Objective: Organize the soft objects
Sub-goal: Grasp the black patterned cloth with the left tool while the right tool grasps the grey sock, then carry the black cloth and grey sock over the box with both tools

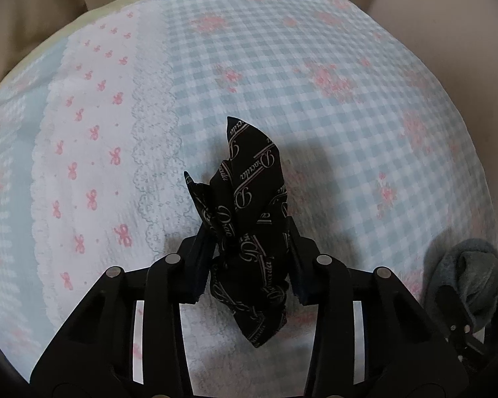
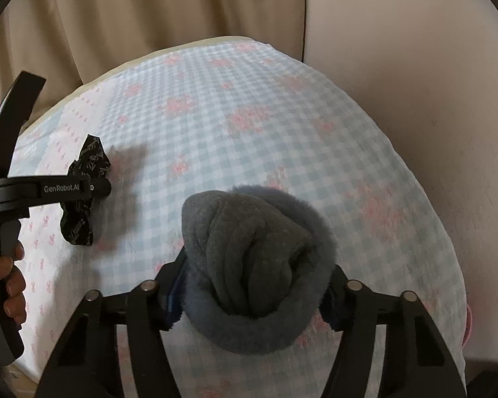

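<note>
1. Clearly, our left gripper [image 1: 249, 258] has its fingers [image 1: 199, 258] closed on a black cloth [image 1: 249, 205] printed with pale script lettering — the bundle is pinched at its knotted waist, one pointed end standing up beyond the fingers and another hanging back toward the camera.
2. We take that black cloth as our landmark: it sits over the bedsheet [image 1: 315, 83], right where the white lace-edged strip with pink bows meets the blue-and-white checks with pink flowers.
3. To the right of the black cloth, well apart, our right gripper [image 2: 252, 285] clamps its fingers [image 2: 174, 285] on a grey fleece bundle [image 2: 255, 265] — a rolled, fuzzy piece with a thick rim folded round its darker middle.
4. In the left wrist view the same grey bundle shows at the lower right edge, partly cut off.
5. In the right wrist view a hand [image 2: 11, 278] grips the left gripper's handle, below and left of the black cloth.
6. Beyond the black cloth, past the far edge of the bed, hang beige curtains [image 2: 132, 16]; a plain pale wall [image 2: 415, 66] stands to their right.
</note>
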Demonstrator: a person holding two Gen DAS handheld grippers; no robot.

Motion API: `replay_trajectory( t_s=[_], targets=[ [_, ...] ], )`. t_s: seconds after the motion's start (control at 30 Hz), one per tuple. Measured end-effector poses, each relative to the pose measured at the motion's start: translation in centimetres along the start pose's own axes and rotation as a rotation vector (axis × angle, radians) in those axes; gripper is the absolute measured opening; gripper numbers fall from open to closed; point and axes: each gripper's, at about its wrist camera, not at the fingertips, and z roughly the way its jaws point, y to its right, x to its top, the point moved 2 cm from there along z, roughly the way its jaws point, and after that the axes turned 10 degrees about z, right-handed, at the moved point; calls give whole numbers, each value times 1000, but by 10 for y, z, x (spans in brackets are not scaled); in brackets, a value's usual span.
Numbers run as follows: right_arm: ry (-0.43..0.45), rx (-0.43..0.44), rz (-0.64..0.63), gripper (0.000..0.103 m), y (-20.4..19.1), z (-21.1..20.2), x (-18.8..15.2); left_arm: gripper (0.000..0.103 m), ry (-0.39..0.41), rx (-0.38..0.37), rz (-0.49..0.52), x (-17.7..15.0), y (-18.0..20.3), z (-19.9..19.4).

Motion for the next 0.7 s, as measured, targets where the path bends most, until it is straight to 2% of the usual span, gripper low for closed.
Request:
replay_trajectory(
  t_s=[0.2, 0.37, 0.7],
  targets=[
    [15, 19, 23, 57, 1, -20, 14, 36, 27, 7, 1, 5, 0, -26],
    [48, 33, 34, 57, -4, -50, 29, 35, 69, 11, 14, 9, 0, -66],
    [142, 82, -1, 57, -39, -147, 54, 35, 159, 18, -9, -4, -7, -182]
  ],
)
